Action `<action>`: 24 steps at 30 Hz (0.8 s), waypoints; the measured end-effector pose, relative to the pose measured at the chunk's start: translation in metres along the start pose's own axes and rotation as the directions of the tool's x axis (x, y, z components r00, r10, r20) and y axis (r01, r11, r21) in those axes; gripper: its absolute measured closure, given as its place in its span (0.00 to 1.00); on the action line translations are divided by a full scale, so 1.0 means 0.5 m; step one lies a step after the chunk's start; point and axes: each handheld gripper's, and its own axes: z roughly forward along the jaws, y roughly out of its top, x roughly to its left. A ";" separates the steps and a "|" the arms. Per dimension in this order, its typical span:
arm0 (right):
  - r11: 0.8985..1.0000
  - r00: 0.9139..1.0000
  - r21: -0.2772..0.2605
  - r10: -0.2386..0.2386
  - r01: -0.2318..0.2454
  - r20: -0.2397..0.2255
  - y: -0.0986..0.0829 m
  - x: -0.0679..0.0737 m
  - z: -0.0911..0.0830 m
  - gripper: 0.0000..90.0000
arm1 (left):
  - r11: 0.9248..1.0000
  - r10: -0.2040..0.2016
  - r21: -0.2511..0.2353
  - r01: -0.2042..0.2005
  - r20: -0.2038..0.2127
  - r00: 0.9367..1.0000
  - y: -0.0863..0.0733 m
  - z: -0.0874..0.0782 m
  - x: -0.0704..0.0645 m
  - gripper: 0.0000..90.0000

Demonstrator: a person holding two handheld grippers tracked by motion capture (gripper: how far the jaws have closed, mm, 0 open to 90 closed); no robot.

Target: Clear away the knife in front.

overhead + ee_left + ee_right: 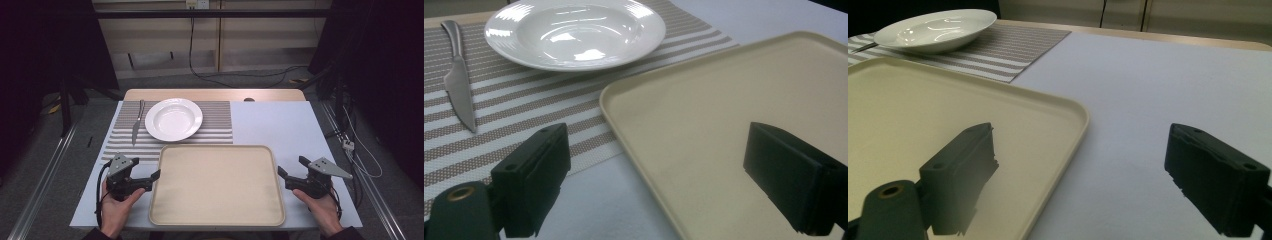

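Here the likeliest slip is an uneven lift: the tray [217, 186] is wide and shallow, and if one gripper is biting its rim before the other, it will be tilting or skating across the table [280, 125]. A second risk is the far edge nudging the plate [173, 119], which is sitting just beyond the tray at 11 o'clock, on the mat [215, 122].

The left gripper [155, 176] is hovering at the tray's 9 o'clock edge, jaws spread wide and straddling the rim, gripping nothing. The right gripper [290, 170] is waiting at 3 o'clock, equally wide and holding nothing, one jaw over the tray.

The tray is looking beige, matte, bare, with rounded corners and a low raised lip, lying flat at the table's near middle. A knife [137, 121] is lying left of the plate.
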 end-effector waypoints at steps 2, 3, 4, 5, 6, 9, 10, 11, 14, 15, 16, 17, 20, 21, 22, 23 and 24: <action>1.000 1.000 -0.001 0.000 0.000 -0.002 0.000 -0.001 -0.001 0.14 | 1.000 0.001 0.004 -0.001 -0.006 1.000 0.001 -0.001 0.000 0.12; 1.000 1.000 -0.001 0.000 0.000 -0.002 0.000 -0.001 -0.001 0.14 | 1.000 0.001 0.005 -0.001 -0.008 1.000 0.002 -0.001 0.001 0.12; 1.000 1.000 0.001 -0.001 0.001 0.001 0.000 -0.001 0.000 0.14 | 1.000 -0.001 0.008 0.001 -0.010 1.000 0.002 -0.001 0.002 0.12; 1.000 1.000 0.000 0.002 -0.002 -0.003 0.000 -0.001 0.001 0.14 | 1.000 -0.006 0.016 0.006 -0.016 1.000 0.003 -0.003 0.003 0.12; 1.000 1.000 0.000 0.002 -0.002 -0.003 0.000 -0.001 0.001 0.14 | 1.000 0.006 0.021 -0.005 -0.035 0.999 0.004 -0.005 0.004 0.12; 1.000 1.000 -0.002 0.002 -0.002 -0.005 0.001 0.001 0.001 0.14 | 1.000 -0.006 0.009 0.006 -0.052 0.999 0.003 -0.014 0.012 0.12; 1.000 1.000 0.000 -0.003 0.003 -0.003 0.001 0.001 0.001 0.14 | 1.000 -0.007 0.005 0.007 -0.058 0.998 0.004 -0.015 0.015 0.12; 1.000 1.000 0.000 -0.003 0.003 -0.003 0.001 0.001 0.001 0.14 | 1.000 -0.009 0.003 0.009 -0.062 0.998 0.004 -0.015 0.017 0.12; 1.000 1.000 0.004 -0.001 0.001 -0.002 0.001 0.001 0.002 0.14 | 1.000 -0.010 0.016 0.011 -0.060 0.998 0.009 -0.015 0.022 0.12; 1.000 1.000 0.004 0.000 0.000 -0.004 0.002 0.001 0.002 0.14 | 1.000 -0.013 0.021 0.014 -0.064 0.998 0.011 -0.017 0.023 0.13; 1.000 1.000 0.004 -0.001 0.001 -0.005 0.002 0.002 0.001 0.14 | 0.999 -0.021 0.026 0.023 -0.054 0.998 0.013 -0.019 0.024 0.14; 1.000 1.000 0.007 -0.001 0.001 -0.003 0.001 0.001 0.002 0.14 | 1.000 -0.017 0.020 0.018 -0.050 0.999 0.016 -0.020 0.026 0.13; 1.000 1.000 0.005 0.000 0.000 -0.002 0.001 0.000 0.001 0.13 | 1.000 -0.001 0.023 0.002 -0.079 0.997 0.029 -0.021 0.036 0.12; 1.000 1.000 0.005 0.000 0.000 -0.002 0.001 0.000 0.001 0.13 | 1.000 -0.015 0.020 0.017 -0.080 0.997 0.031 -0.020 0.041 0.12; 1.000 1.000 0.010 0.007 -0.007 -0.006 0.001 -0.001 0.002 0.13 | 0.999 -0.014 0.033 0.016 -0.079 0.997 0.033 -0.017 0.045 0.13; 1.000 1.000 0.010 0.007 -0.007 -0.006 0.001 -0.001 0.002 0.13 | 0.999 -0.006 0.043 0.010 -0.079 0.997 0.036 -0.013 0.048 0.13; 1.000 1.000 0.011 0.007 -0.007 -0.004 0.001 -0.001 0.002 0.13 | 0.999 -0.006 0.050 0.010 -0.076 0.997 0.037 -0.010 0.051 0.13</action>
